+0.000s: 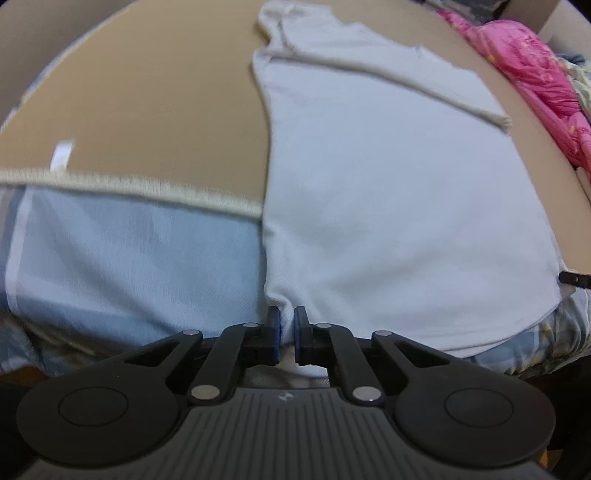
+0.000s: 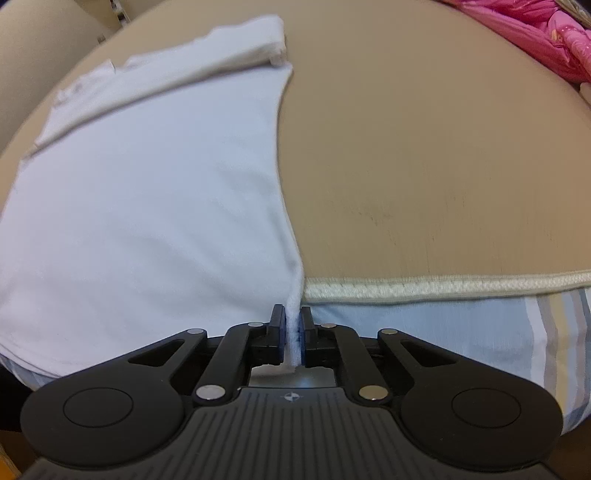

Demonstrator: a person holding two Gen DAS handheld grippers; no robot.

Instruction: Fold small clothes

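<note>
A small white garment (image 1: 388, 184) lies flat on a tan surface (image 1: 147, 103), sleeves folded across its far end and its near hem hanging over the front edge. My left gripper (image 1: 287, 325) is shut on the hem's left corner, a little white cloth showing between the blue pads. In the right wrist view the same garment (image 2: 147, 184) fills the left half. My right gripper (image 2: 294, 332) is shut on its right hem corner, a white fold pinched between the pads.
A cream piped edge (image 2: 443, 288) borders the tan surface (image 2: 424, 147), with pale blue striped fabric (image 1: 129, 258) below it. Crumpled pink cloth (image 1: 535, 74) lies at the far right, also pink cloth (image 2: 535, 33). A white tag (image 1: 61, 155) sits at the left.
</note>
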